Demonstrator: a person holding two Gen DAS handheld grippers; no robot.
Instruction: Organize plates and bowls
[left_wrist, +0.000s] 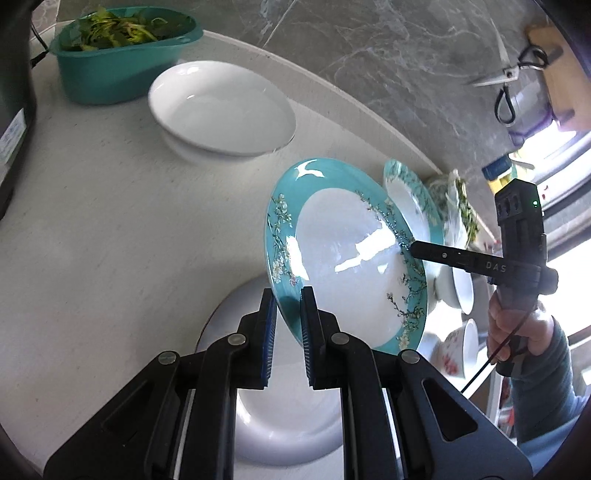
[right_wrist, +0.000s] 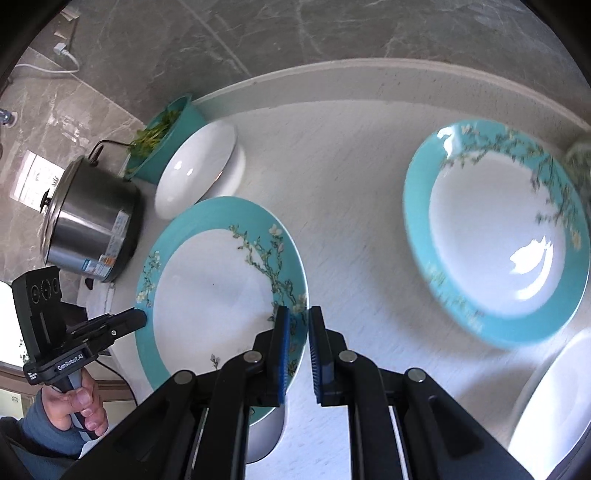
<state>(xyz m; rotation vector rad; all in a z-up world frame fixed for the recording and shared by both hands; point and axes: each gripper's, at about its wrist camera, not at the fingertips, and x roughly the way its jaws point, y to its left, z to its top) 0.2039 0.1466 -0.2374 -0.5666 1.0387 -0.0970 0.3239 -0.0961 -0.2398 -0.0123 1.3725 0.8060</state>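
I had the teal blossom-rimmed plate (left_wrist: 347, 258) lifted and tilted between both tongs: my left gripper (left_wrist: 289, 332) straddled its rim at about seven o'clock in the left wrist view, and the right gripper (right_wrist: 298, 350) straddled the opposite edge at about four o'clock in the right wrist view. On both, the pads stood narrowly apart around the rim; whether they truly pinched it I could not tell. A white bowl (right_wrist: 266, 435) sat directly beneath. A matching plate (right_wrist: 495, 236) lay on the counter (right_wrist: 351, 155) at two o'clock. I judged I was mid-carry; the next move called for lowering it level onto its twin.
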